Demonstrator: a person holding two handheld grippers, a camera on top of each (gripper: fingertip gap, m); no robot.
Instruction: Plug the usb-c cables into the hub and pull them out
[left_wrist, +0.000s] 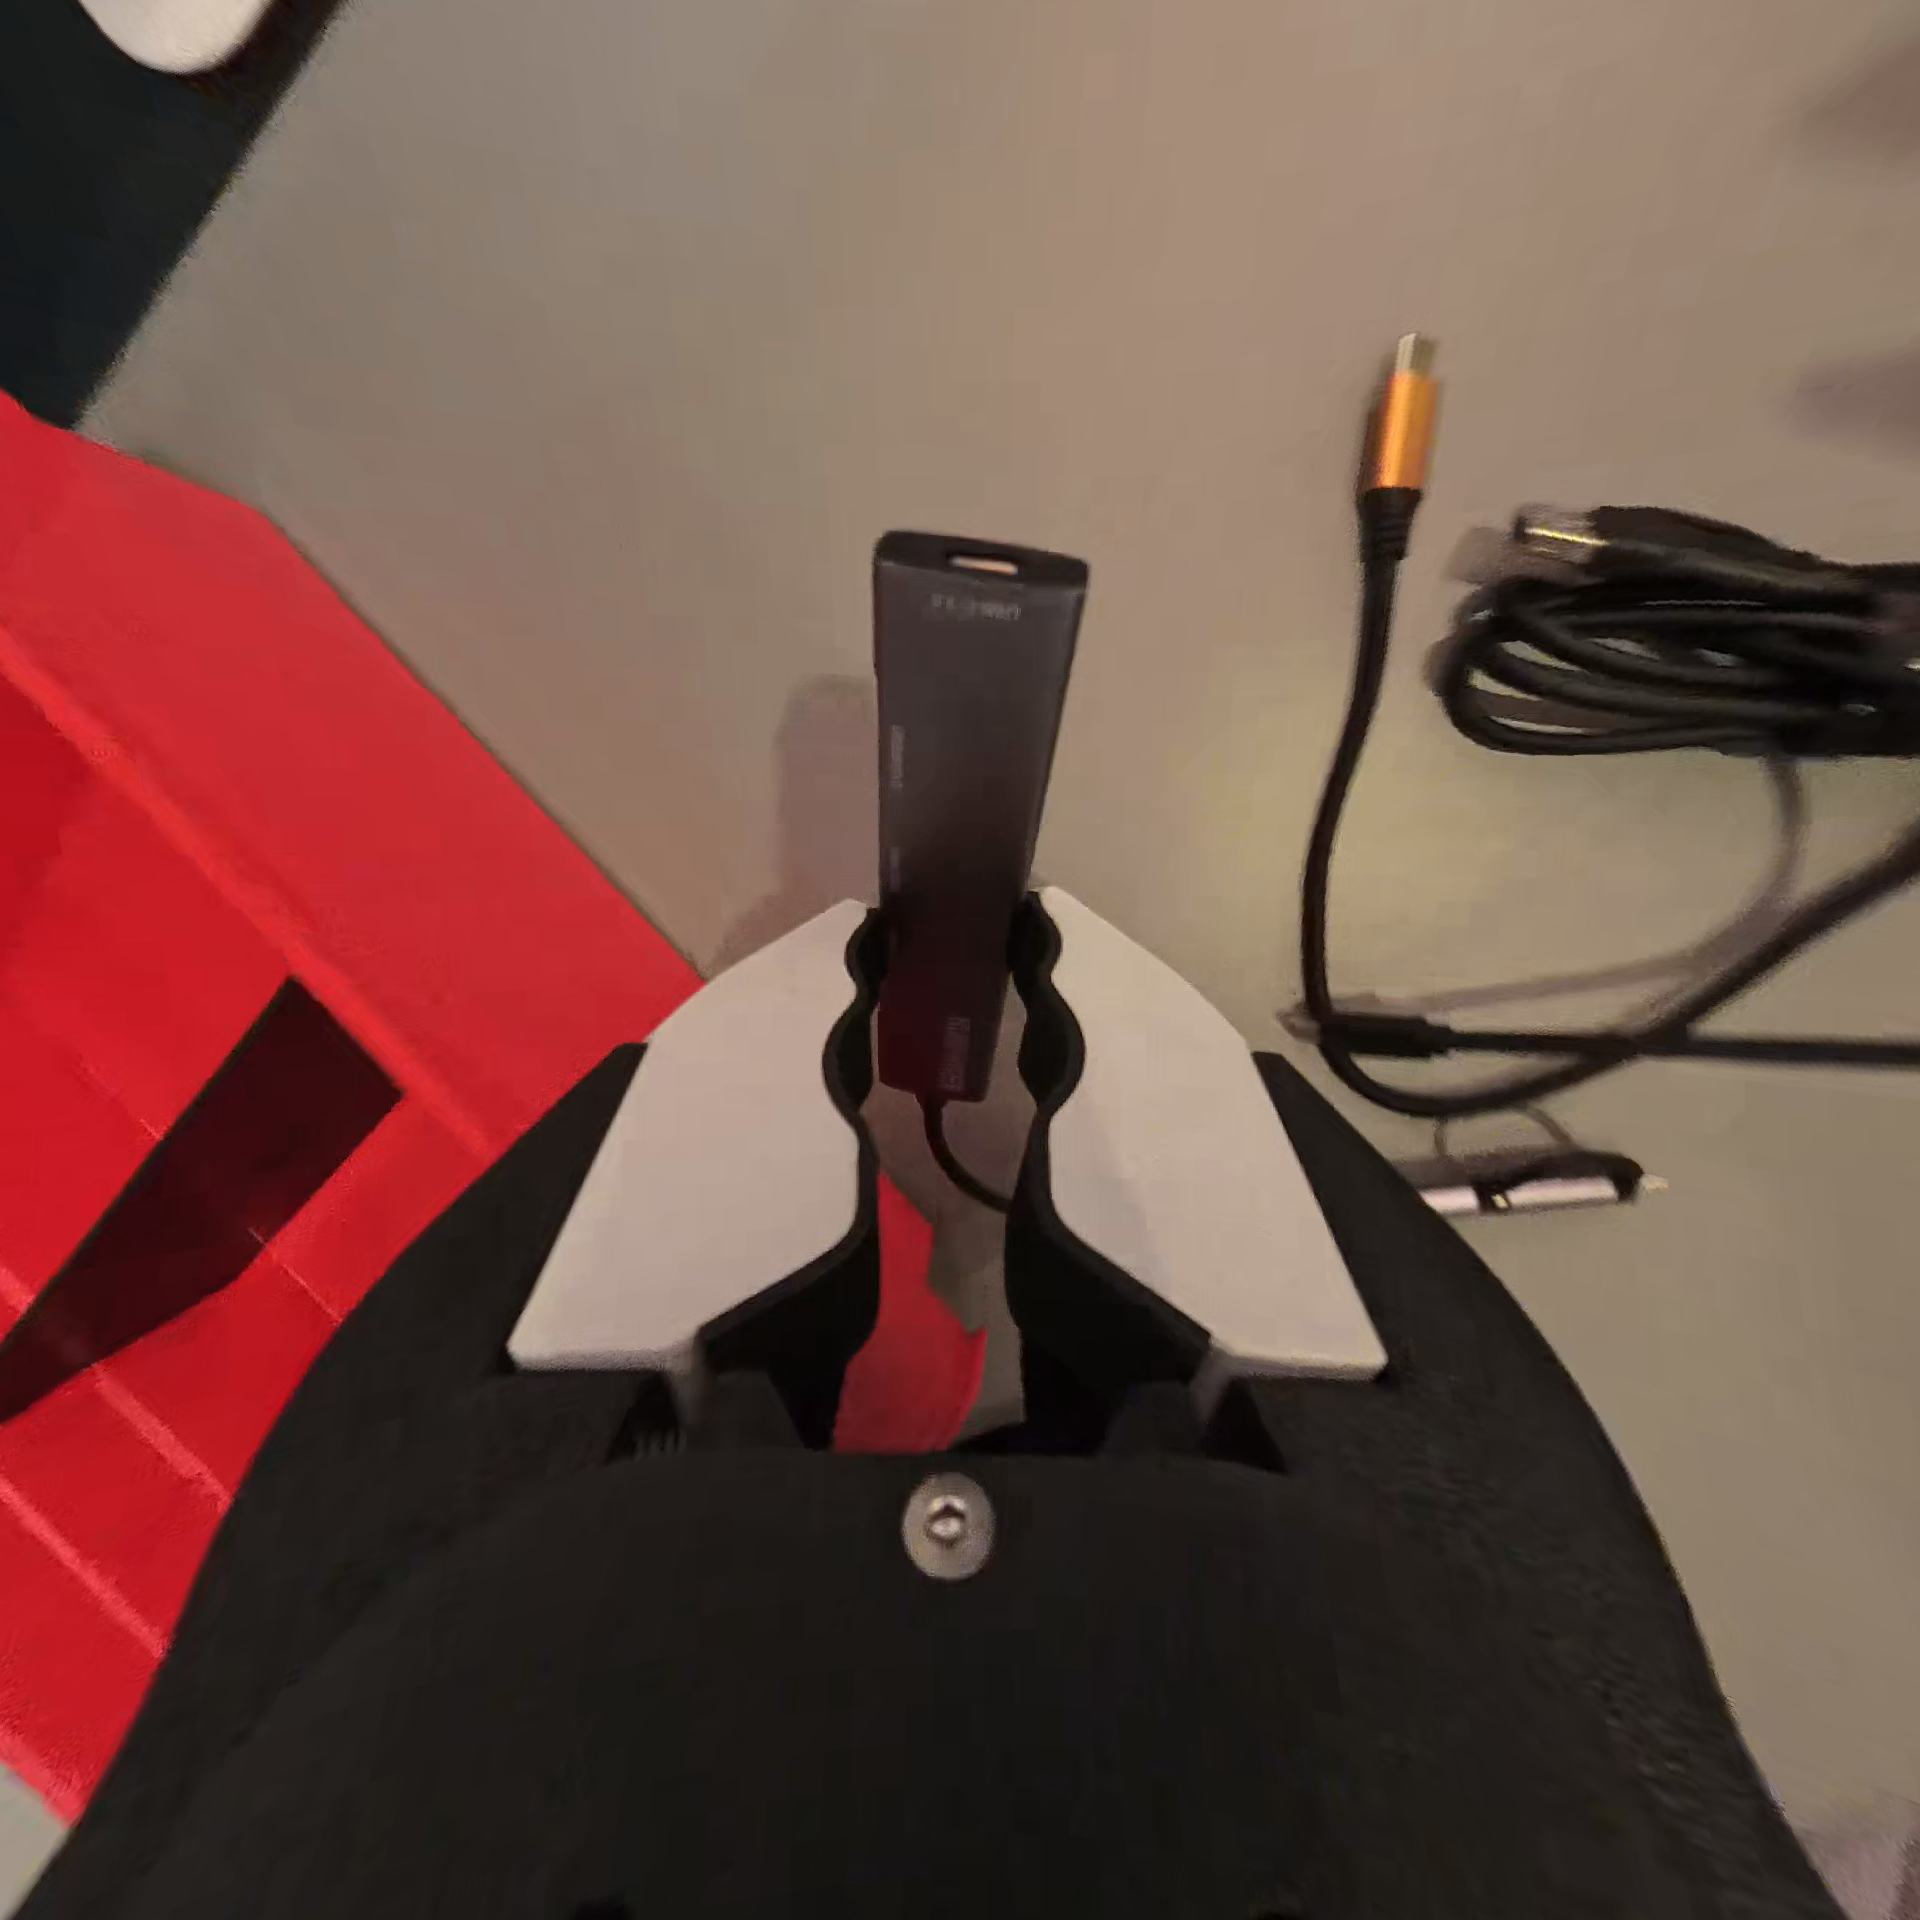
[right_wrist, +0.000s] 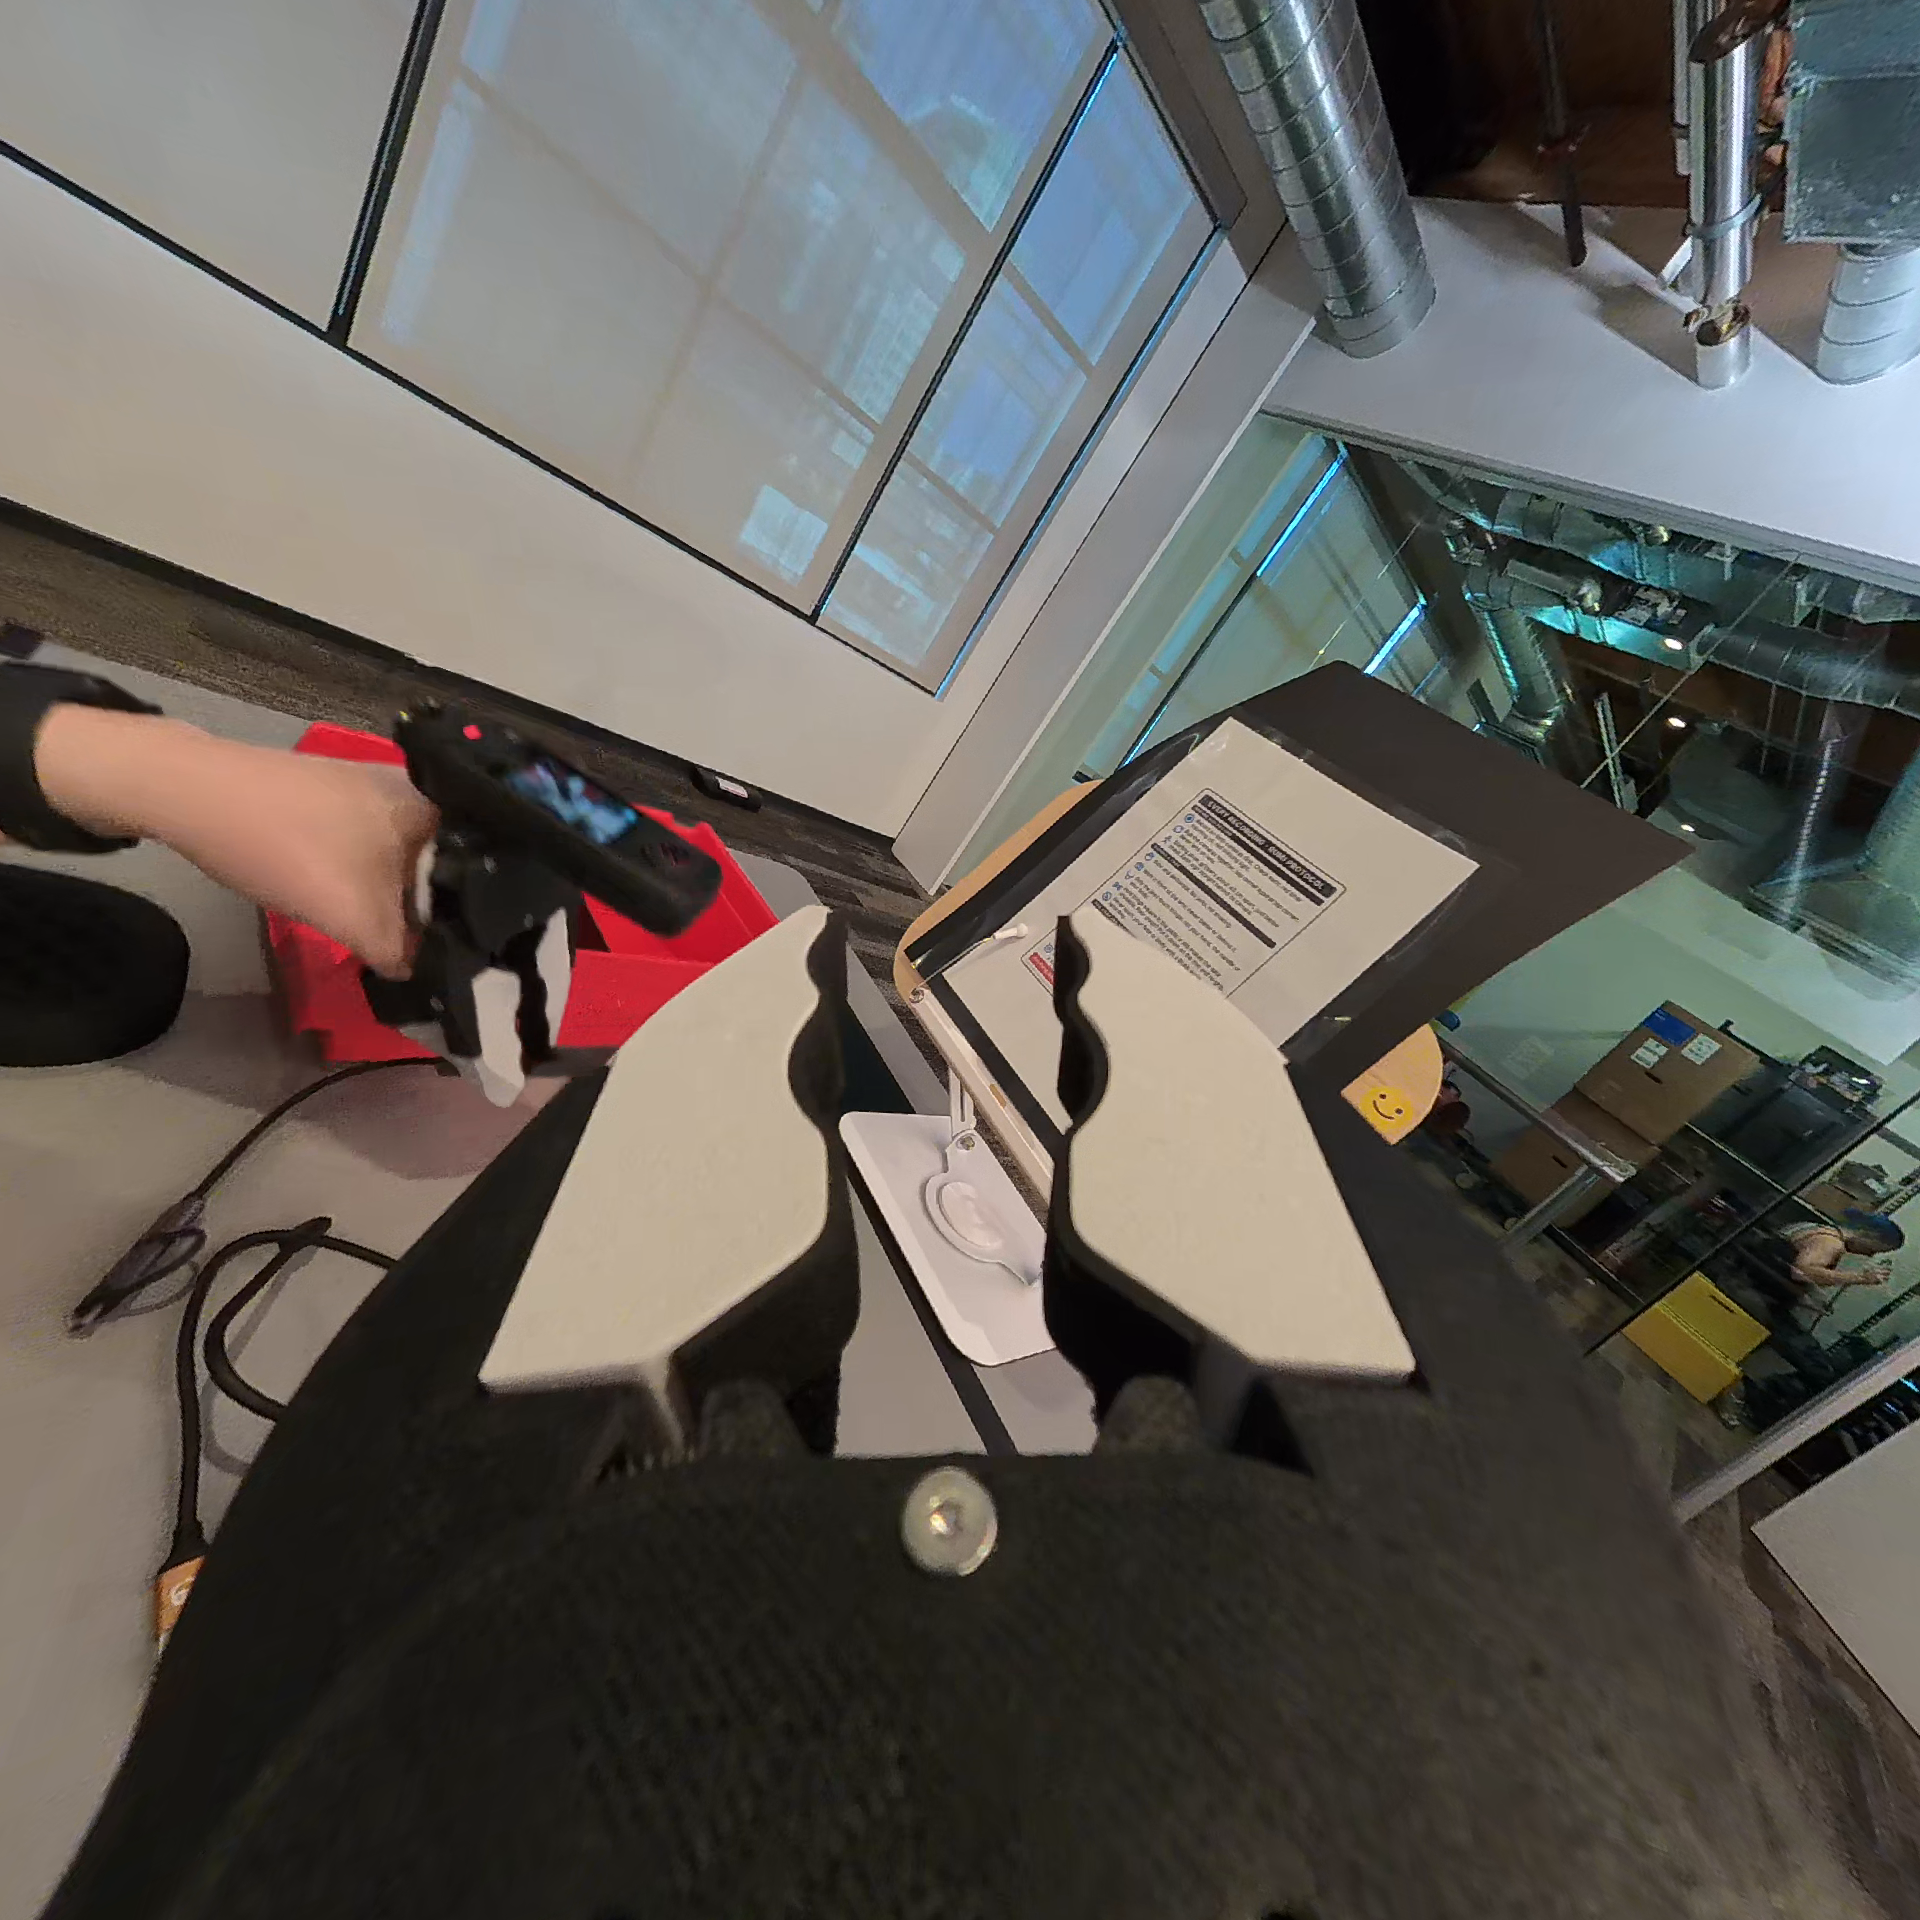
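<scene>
My left gripper (left_wrist: 951, 925) is shut on a dark grey USB hub (left_wrist: 961, 748) and holds it above the grey table, its far end with a port pointing away. The hub's thin black lead hangs down between the fingers. A black cable with an orange plug (left_wrist: 1401, 436) lies on the table to the right. A coiled black cable bundle (left_wrist: 1683, 644) lies farther right. My right gripper (right_wrist: 940, 945) is open and empty, raised and tilted toward the room. The left gripper (right_wrist: 509, 1029), held by a hand, shows in the right wrist view, with the black cable (right_wrist: 197, 1309) below it.
A red bin (left_wrist: 260, 935) stands at the left of the table; it also shows in the right wrist view (right_wrist: 665, 977). A small silver adapter (left_wrist: 1527, 1195) lies near the cables. A white stand (right_wrist: 966, 1226) holds a framed sign (right_wrist: 1226, 883) at the table's far edge. Spacing between my two grippers at the tips: around 35 cm.
</scene>
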